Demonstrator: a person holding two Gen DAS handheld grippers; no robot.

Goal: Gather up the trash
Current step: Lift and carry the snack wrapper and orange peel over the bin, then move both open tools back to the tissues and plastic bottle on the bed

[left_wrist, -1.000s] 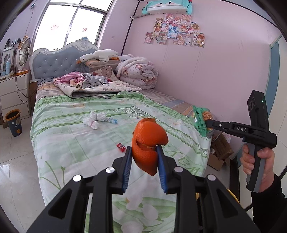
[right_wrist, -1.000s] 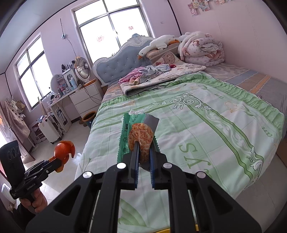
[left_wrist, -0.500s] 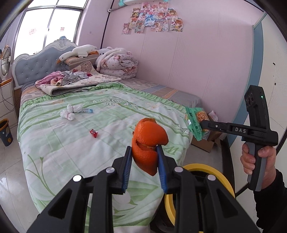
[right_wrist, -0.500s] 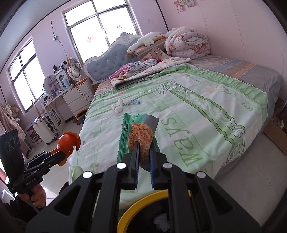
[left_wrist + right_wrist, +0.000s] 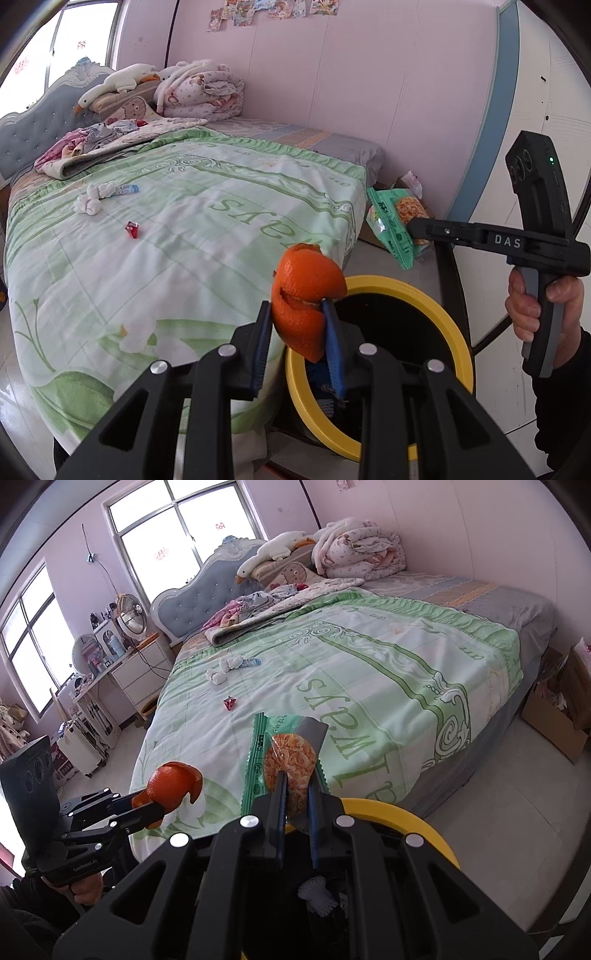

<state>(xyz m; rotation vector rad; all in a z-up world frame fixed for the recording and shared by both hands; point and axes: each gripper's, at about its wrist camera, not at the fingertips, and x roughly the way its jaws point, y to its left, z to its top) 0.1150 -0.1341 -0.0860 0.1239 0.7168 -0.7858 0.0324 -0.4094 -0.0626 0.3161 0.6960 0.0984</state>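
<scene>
My left gripper point(image 5: 295, 325) is shut on an orange peel point(image 5: 304, 291) and holds it at the near rim of a yellow-rimmed trash bin point(image 5: 439, 306) by the foot of the bed. My right gripper point(image 5: 295, 786) is shut on a green snack wrapper point(image 5: 284, 753) above the same bin point(image 5: 421, 821). The right gripper also shows in the left wrist view point(image 5: 410, 226), the left in the right wrist view point(image 5: 162, 805). On the bed lie crumpled white tissue point(image 5: 90, 199), a small blue wrapper point(image 5: 127, 189) and a red wrapper point(image 5: 132, 229).
The bed with a green quilt point(image 5: 207, 236) fills the left. Pillows, blankets and a plush goose point(image 5: 114, 83) lie at its head. A cardboard box point(image 5: 554, 716) stands on the floor by the pink wall. A dresser with a fan point(image 5: 131, 616) stands beside the bed.
Both grippers moved back from the bed and down toward its foot, still holding the peel and the wrapper. The yellow-rimmed bin came into view and is now under both.
</scene>
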